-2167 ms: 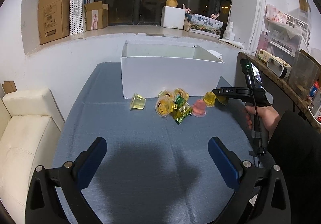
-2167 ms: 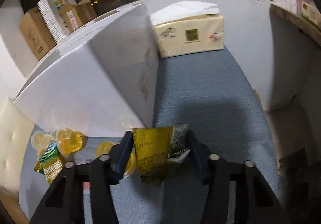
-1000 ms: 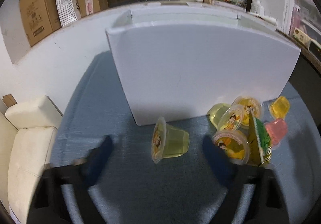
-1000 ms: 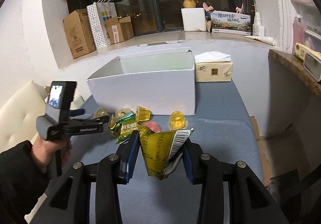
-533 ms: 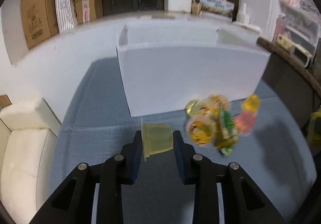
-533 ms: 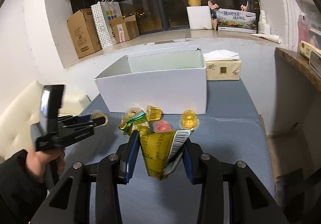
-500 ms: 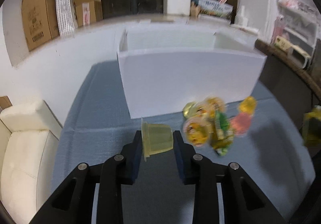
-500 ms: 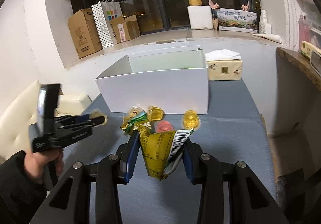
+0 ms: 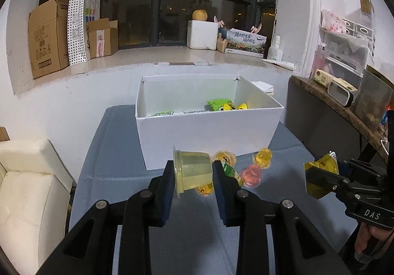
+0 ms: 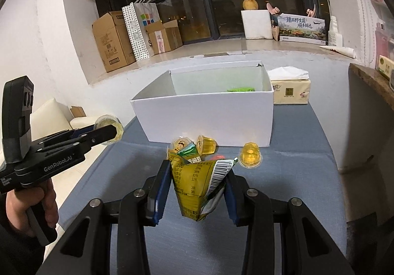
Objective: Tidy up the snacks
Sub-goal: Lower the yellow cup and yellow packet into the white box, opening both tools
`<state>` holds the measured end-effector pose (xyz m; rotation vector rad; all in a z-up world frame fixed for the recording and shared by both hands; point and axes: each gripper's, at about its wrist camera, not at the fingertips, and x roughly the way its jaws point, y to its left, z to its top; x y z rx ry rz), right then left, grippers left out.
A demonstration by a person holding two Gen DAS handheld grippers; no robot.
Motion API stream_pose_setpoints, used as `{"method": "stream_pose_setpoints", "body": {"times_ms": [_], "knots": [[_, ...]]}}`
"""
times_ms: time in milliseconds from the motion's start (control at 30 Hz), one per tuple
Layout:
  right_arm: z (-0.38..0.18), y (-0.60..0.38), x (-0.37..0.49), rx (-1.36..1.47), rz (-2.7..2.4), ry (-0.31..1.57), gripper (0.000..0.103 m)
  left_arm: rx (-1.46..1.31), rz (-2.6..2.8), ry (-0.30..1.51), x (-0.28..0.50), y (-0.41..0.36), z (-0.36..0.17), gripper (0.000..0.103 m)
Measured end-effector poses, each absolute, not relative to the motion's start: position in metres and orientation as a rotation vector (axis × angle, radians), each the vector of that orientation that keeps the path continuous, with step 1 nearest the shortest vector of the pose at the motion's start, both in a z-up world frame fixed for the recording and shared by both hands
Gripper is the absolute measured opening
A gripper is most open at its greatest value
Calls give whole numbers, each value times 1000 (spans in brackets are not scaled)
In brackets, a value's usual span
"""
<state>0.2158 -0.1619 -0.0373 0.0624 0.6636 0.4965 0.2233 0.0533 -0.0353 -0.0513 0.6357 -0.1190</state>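
My left gripper [image 9: 193, 174] is shut on a pale yellow jelly cup [image 9: 190, 171], held on its side above the table in front of the white box [image 9: 209, 132]. It also shows in the right wrist view [image 10: 108, 127]. My right gripper [image 10: 198, 186] is shut on a yellow-green snack packet [image 10: 199, 188], lifted above the blue tablecloth [image 10: 295, 176]; it also shows in the left wrist view [image 9: 320, 175]. Several jelly cups [image 10: 250, 154] and a green packet [image 10: 188, 152] lie in front of the box. Green and yellow packets [image 9: 221, 105] lie inside it.
A tissue pack [image 10: 289, 90] stands right of the box. A cream sofa [image 9: 27, 188] is at the left of the table. A dark shelf [image 9: 332, 107] with clutter is at the right. Cardboard boxes [image 9: 46, 38] sit on the window ledge behind.
My left gripper closed on the pale yellow jelly cup and lifted it higher, so the box's inside now shows. My right gripper still holds its packet, raised.
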Motion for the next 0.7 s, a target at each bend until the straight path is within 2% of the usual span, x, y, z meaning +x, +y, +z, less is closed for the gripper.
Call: {"method": "stream_pose_setpoints", "body": {"times_ms": [333,567,600,633,667,700], "knots": [[9,-155,311,110,493,603,43,-70,-122,615,300,63,-7,34],[-4,-140,397,136,484,677,43,-67,-130,668,382,64,-17,34],[-9,-139,405,141,482,696,48,-70,-119,679,390,65,-21,36],[-16,-139,416,150,474,724,51,-74,-102,697,398,67,-26,53],[-21,-140,421,158,470,738,70,-74,-89,710,402,68,-30,83],[-24,-144,423,175,459,735,90,-75,-72,712,405,70,-34,96]]}}
